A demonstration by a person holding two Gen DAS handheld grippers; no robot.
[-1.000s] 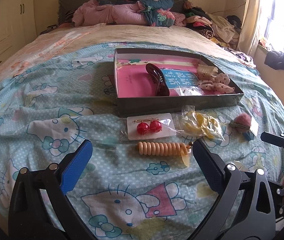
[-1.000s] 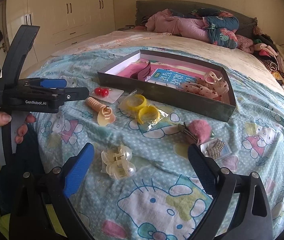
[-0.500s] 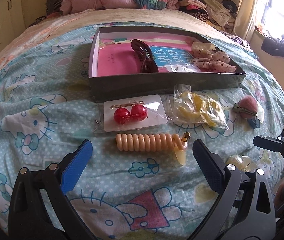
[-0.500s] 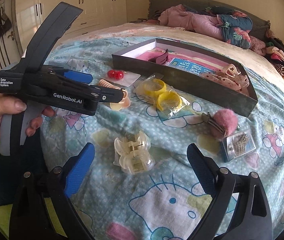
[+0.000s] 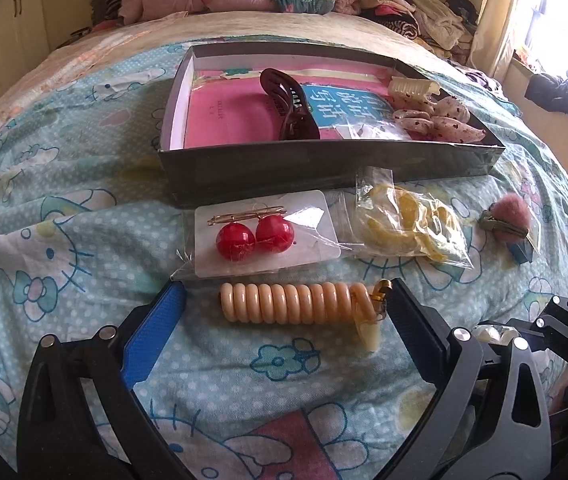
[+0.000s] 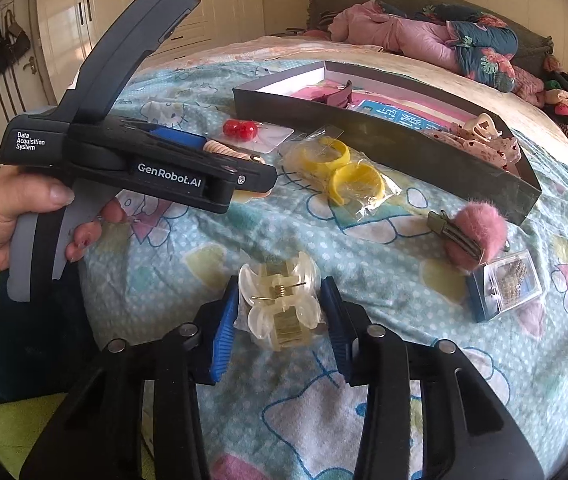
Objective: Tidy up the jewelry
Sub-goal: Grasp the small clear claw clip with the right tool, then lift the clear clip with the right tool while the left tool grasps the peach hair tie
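Plainly, the risk sits with the right gripper [image 6: 282, 312]; its jaws are closing around the clear claw clip [image 6: 280, 304], which lies between the blue pads [image 6: 226, 320], and whether the pads press yet I cannot tell; the clip is smooth, rounded and sprung, so an uneven squeeze could make it twist or pop out onto the bedsheet [image 6: 384, 264]. The left gripper [image 5: 280, 328] stands wide, just beginning to close, its jaws straddling the coil hair tie [image 5: 288, 303], untouched; the tie's gold end sits just beside the right pad and could be nudged askew. Beyond both lies the box [image 5: 324, 164], the likely destination.
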